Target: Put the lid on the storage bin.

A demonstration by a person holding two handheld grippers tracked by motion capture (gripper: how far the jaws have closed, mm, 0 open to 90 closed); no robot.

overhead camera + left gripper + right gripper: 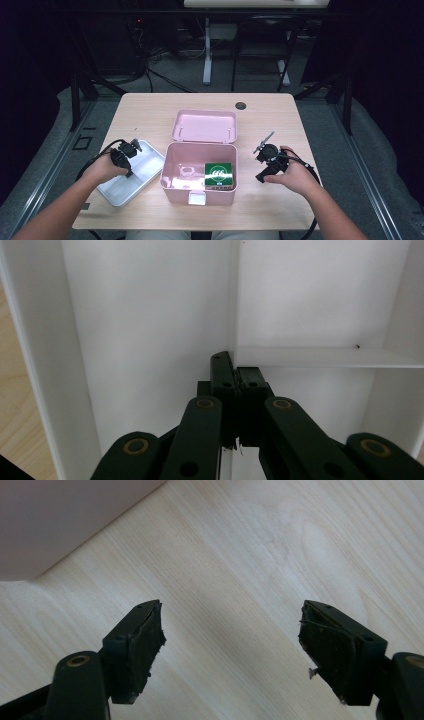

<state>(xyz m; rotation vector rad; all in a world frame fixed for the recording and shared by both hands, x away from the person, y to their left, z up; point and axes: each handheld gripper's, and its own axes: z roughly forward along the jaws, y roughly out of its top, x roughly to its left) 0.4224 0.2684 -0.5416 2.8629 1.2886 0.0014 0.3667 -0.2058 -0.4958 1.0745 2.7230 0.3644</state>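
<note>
Left gripper view has the left tongs (pixel 235 372) pinching the thin divider wall (pixel 233 300) of the white tray (pixel 150 315), probably the surest handle for lifting it. In the high view this tray (pixel 131 176) lies on the worktop (pixel 280 120) just left of the open pink box (pixel 199 172); the left hand (pixel 106 167) arches down over it. The right tongs (pixel 232 640) hang spread and empty above bare wood, the hand (pixel 291 174) resting right of the box.

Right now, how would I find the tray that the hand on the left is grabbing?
Start at the pink box in the middle of the wooden table. Just to its left lies a shallow white tray with the left gripper shut on its inner divider. It is the only white, flat, compartmented thing there.
</note>
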